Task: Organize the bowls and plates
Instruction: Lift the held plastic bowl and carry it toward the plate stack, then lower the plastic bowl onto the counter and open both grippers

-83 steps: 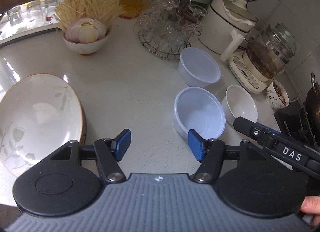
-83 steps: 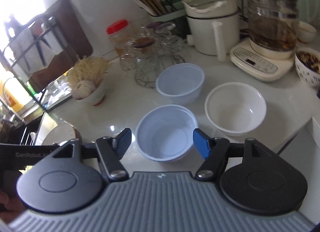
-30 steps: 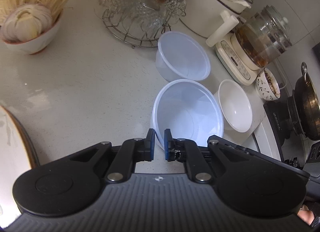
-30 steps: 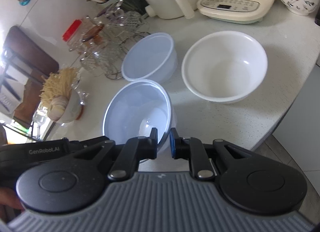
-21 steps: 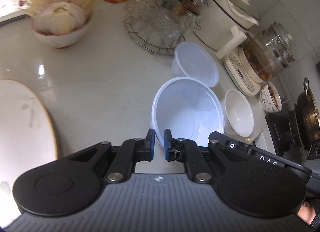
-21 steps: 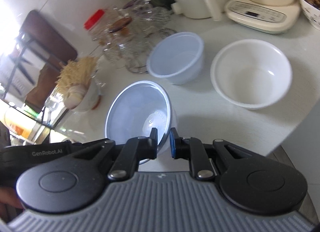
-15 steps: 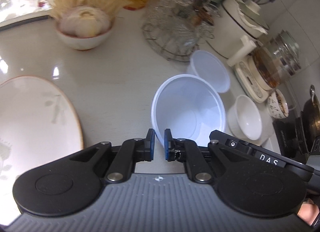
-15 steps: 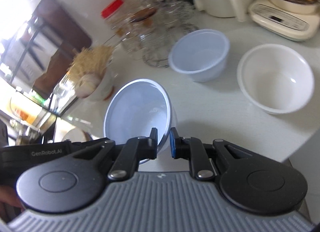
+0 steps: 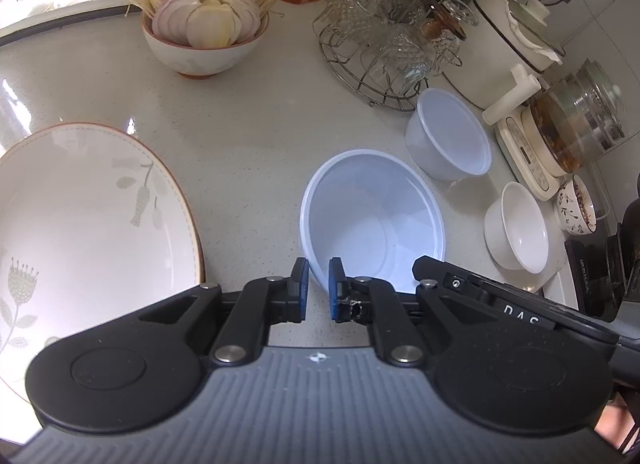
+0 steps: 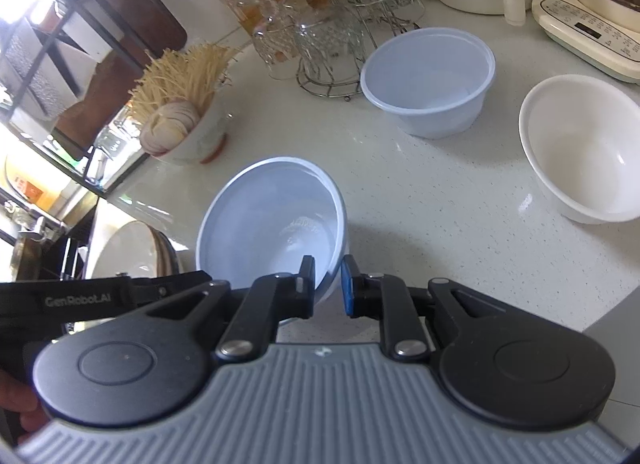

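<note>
Left wrist view: left gripper (image 9: 317, 289) clamped on the near rim of a pale blue plastic bowl (image 9: 372, 220), tilted above the middle of the counter (image 9: 240, 136), beside a floral plate (image 9: 80, 232) at the left edge. Right wrist view: right gripper (image 10: 328, 288) nipping the same bowl's opposite rim. Second blue bowl (image 10: 430, 80) and white bowl (image 10: 584, 154) resting apart toward the right edge, near the glass rack (image 9: 384, 52).
</note>
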The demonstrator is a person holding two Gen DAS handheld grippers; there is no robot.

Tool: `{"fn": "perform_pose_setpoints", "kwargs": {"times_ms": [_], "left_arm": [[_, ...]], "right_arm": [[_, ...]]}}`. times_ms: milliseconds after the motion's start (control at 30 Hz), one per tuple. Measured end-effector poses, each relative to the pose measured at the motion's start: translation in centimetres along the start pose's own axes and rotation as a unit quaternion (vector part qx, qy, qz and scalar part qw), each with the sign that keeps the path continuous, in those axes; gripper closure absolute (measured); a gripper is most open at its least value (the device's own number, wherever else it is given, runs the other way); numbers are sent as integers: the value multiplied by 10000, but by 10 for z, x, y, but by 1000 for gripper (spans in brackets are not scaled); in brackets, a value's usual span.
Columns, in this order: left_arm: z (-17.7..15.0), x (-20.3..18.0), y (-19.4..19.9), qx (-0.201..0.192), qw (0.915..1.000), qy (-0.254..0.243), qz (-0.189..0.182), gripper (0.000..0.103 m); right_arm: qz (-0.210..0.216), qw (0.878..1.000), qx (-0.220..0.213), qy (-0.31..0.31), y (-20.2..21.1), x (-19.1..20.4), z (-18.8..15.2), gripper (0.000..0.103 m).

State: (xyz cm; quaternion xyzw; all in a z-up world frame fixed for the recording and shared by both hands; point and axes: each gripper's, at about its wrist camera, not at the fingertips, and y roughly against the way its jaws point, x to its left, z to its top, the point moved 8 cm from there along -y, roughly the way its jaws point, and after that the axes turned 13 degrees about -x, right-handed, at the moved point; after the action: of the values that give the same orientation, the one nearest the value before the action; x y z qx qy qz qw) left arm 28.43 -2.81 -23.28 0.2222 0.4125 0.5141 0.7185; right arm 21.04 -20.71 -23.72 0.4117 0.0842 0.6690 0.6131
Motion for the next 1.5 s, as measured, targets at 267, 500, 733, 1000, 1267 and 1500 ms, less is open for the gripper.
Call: {"fn": "perform_pose_setpoints", "kwargs": {"times_ms": [267,500,733,1000,1267,1500], "left_arm": [[-1,0,-7,66,9999,74,29,91],[3,0,-2,-7,10000,-2,56,81],[5,0,11,-196,9995,-166,183,59],[21,-23,42,-659,9954,-681,140,58],[43,-63,80,-1008,9895,-1014,-224,58],[59,-94,96,-1196,9806,-1548,-157,58]], "right_arm": [[-52,10000,52,40,-4,0,-2,85],[-15,10000,38,61,-3,1,2,83],[-84,9998,-135,74,6,-1,10,46],[-111,9984,-474,299,28,5,29,46],[-62,9947,-928,444,62,18,54,46],[-176,9915,-1193,494,85,21,75,46]]}}
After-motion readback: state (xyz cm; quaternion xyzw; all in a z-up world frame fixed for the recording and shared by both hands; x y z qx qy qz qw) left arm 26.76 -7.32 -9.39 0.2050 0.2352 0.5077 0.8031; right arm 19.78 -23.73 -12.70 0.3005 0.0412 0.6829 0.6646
